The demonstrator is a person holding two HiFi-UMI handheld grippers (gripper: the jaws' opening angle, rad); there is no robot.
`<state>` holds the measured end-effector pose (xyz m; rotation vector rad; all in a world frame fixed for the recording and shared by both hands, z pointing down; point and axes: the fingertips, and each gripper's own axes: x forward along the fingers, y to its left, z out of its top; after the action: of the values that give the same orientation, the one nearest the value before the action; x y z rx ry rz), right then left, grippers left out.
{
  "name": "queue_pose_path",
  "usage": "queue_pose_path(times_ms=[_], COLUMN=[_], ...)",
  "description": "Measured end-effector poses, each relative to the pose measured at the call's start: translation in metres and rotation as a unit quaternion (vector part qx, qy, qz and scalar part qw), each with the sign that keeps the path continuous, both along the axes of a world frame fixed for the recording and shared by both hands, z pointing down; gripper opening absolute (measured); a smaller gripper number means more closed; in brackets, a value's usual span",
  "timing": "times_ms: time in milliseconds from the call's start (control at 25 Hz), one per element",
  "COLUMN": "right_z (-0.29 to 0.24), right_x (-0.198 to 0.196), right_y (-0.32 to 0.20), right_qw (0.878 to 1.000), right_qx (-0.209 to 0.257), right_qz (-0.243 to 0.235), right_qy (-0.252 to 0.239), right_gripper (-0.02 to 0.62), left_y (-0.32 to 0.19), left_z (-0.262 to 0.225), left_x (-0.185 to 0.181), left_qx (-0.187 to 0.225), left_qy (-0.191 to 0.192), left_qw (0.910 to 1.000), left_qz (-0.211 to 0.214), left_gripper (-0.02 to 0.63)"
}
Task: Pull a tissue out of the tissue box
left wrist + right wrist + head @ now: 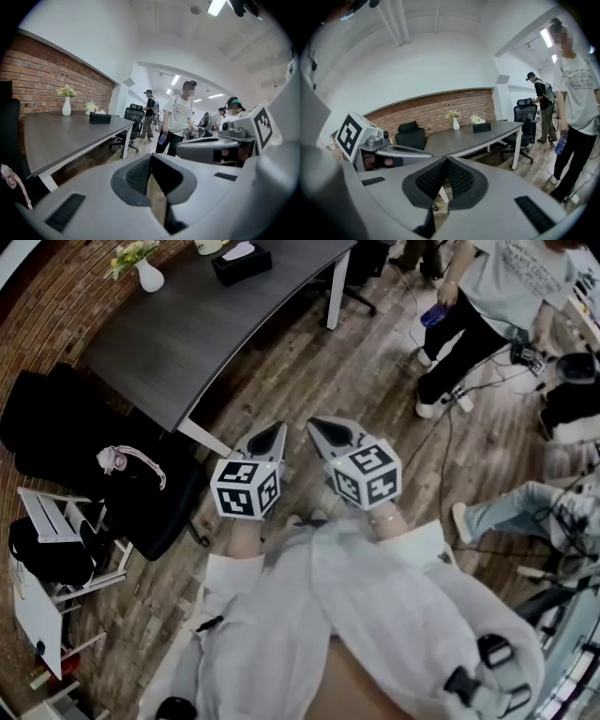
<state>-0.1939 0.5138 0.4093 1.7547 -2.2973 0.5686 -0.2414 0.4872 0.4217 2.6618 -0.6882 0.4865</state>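
Distance was the whole matter at this moment. The tissue box (242, 261) sat on the far end of the dark table (187, 343), near its far edge and not far from a white vase (148, 276) with flowers. It lay well apart from both tools, with a stretch of tabletop and wooden floor between.

The left gripper (271, 431) and the right gripper (324, 427) were held side by side in front of the person's body, angled a little downward and converging slightly at their tips. In the left gripper view, the left gripper's jaws were clenched tip to tip on nothing. The right gripper view showed the same: mesh pads (459, 178) pressed together, nothing between them.

From the head view, the box lay ahead and somewhat to the left of both tools, more nearly in line with the left one. The left gripper view placed it left of the jaw line; the right gripper view placed it a little right of that line. In both gripper views its long side was turned broadly toward the tools, and a pale tuft of tissue (101, 112) stood up from the top opening.

Neither tool looked within reach. The left seemed marginally the nearer, though the margin was slight. Any pull would first call for walking up to the table and opening a gripper above that tuft.
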Motion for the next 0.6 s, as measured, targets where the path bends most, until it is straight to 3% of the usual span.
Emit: queue_pose_path(times_ms=[320,600], right_z=[0.002,0.011], right_x=[0.023,0.022], right_y=[0.007,-0.008], right_qw=[1.0,1.0], right_qx=[-0.008,-0.01], right_qz=[-0.002,0.001], right_qy=[0.028,0.003], right_gripper=[0.005,0.005], left_y=[0.011,-0.004], left_z=[0.008,0.016], left_x=[0.011,0.008], left_qx=[-0.006,-0.01], left_qy=[-0.013,-0.02], left_qw=[0.9998,0.9994], left_qz=[-0.017,-0.026], left_gripper=[0.005,0.008])
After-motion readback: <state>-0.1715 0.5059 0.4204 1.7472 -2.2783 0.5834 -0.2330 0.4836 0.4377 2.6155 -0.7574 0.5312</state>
